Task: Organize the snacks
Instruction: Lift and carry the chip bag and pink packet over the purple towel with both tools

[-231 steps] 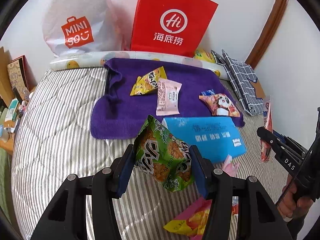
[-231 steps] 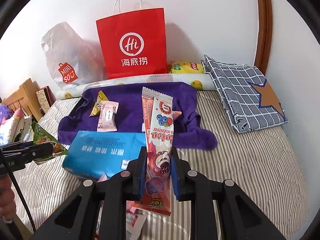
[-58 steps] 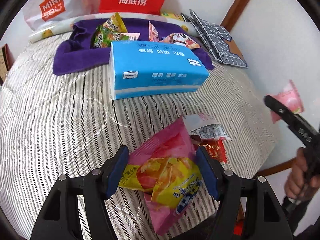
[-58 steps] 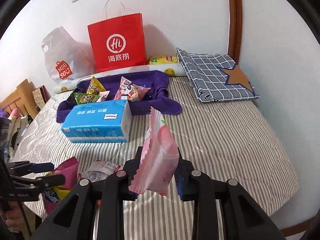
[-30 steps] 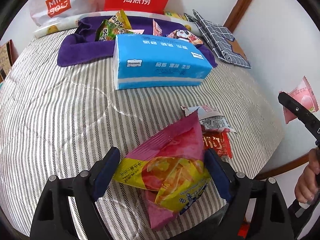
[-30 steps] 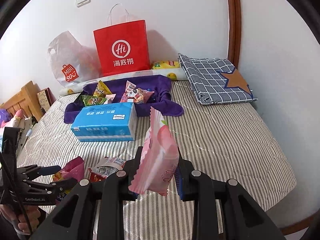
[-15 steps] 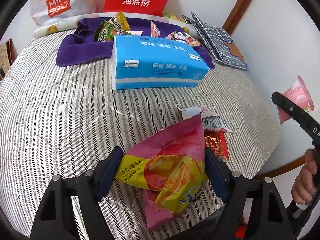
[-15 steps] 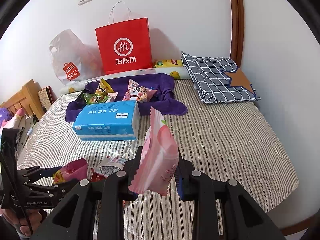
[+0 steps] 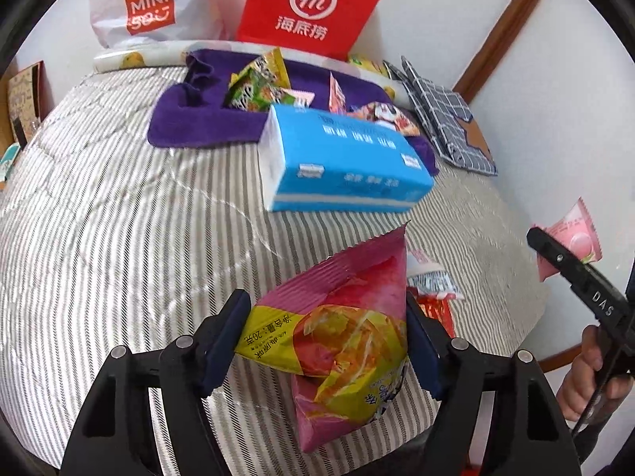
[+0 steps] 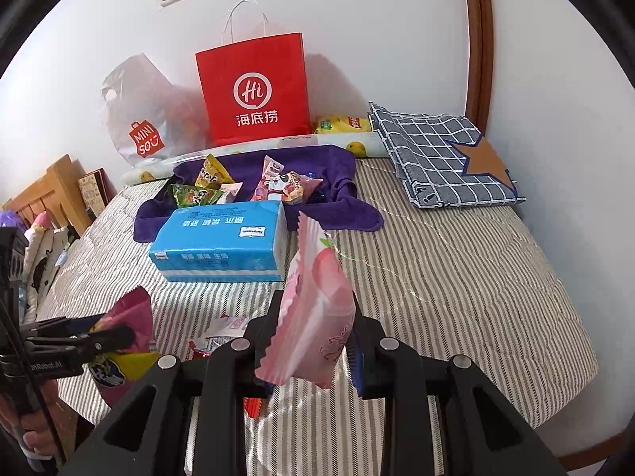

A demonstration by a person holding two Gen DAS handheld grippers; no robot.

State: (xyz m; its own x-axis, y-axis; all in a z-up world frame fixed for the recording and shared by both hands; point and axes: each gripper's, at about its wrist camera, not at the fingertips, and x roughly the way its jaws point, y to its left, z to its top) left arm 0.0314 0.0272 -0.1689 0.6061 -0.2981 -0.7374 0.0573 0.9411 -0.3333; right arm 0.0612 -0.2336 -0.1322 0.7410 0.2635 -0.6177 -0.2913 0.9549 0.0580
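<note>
While the left gripper point(image 9: 323, 341) points down at the striped bed point(image 9: 119, 238), its jaws are closing on a crinkly pink-and-yellow snack bag point(image 9: 341, 329), whose sides already touch both blue pads. The bag's long axis runs away from the camera toward the purple towel point(image 9: 198, 123), where several foil packets point(image 9: 258, 83) lie grouped. A glossy blue tissue pack point(image 9: 341, 162) sits squarely between gripper and towel, so the carry has to pass over or around it. Two small wrappers point(image 9: 430, 281) lie on the bed just right of the bag. At the right edge, the right gripper point(image 9: 555, 254) shows side-on with a pale pink packet point(image 9: 575, 234).

From the right wrist, the right gripper point(image 10: 313, 341) is clenched on that smooth, puffy pink packet point(image 10: 317, 301), held upright. The towel point(image 10: 349, 206) lies straight ahead beyond the tissue pack point(image 10: 222, 238); this hand looks the nearer, though the fisheye makes that uncertain. The left gripper point(image 10: 99, 337) sits low at the left.
</note>
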